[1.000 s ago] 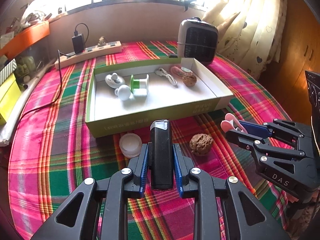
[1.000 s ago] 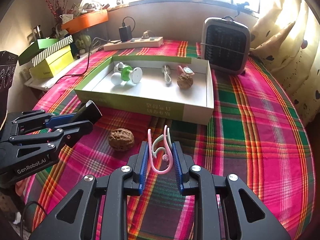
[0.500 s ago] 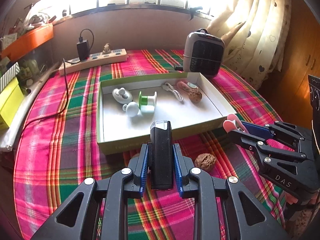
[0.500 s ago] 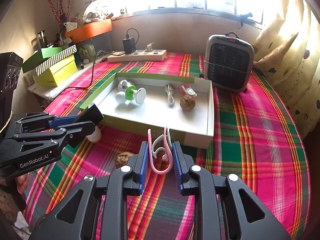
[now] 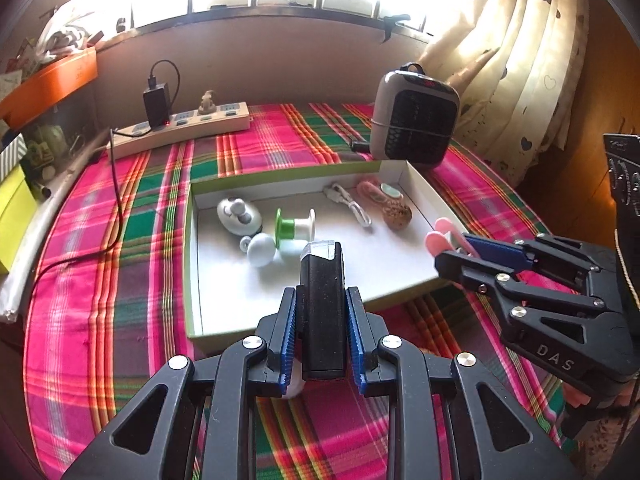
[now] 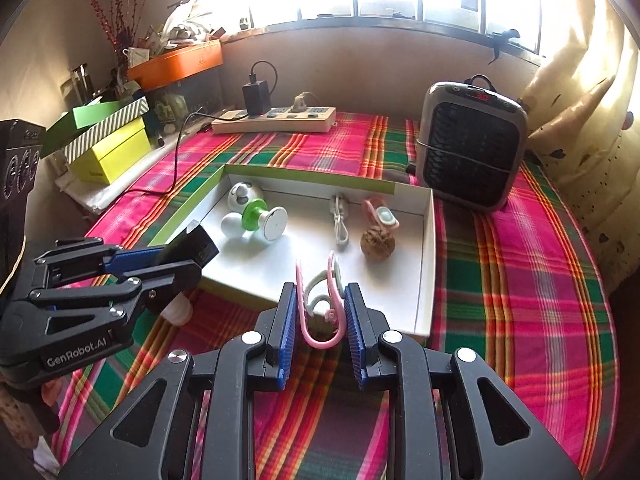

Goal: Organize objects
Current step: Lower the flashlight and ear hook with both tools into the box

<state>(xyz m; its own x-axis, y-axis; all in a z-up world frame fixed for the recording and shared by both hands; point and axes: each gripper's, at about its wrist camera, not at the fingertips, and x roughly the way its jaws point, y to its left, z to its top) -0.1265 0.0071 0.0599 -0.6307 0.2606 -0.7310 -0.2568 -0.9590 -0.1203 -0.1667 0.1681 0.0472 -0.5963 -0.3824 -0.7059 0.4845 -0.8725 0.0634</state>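
The left gripper is clamped on a black lighter-like block with a clear top, standing upright between the blue pads and raised above the near wall of the shallow box. The right gripper is closed on a pink and white clip, squeezed between its pads above the near edge of the same box; in the left wrist view its pink tips show at 3 o'clock of the box floor.

The box sits on a counter covered with a pink and green plaid cloth. Inside it, toward 10 o'clock, lie a white rounded item and a small white ball, with a green and white spool just beside them. Toward 1 o'clock lie a white cable, a pink item and a walnut, the last two touching.

Beyond the box at 1 o'clock stands a small grey heater; at 11 o'clock lies a power strip with a black charger plugged in. A small white object rests on the cloth below the left gripper, seen from the right wrist.
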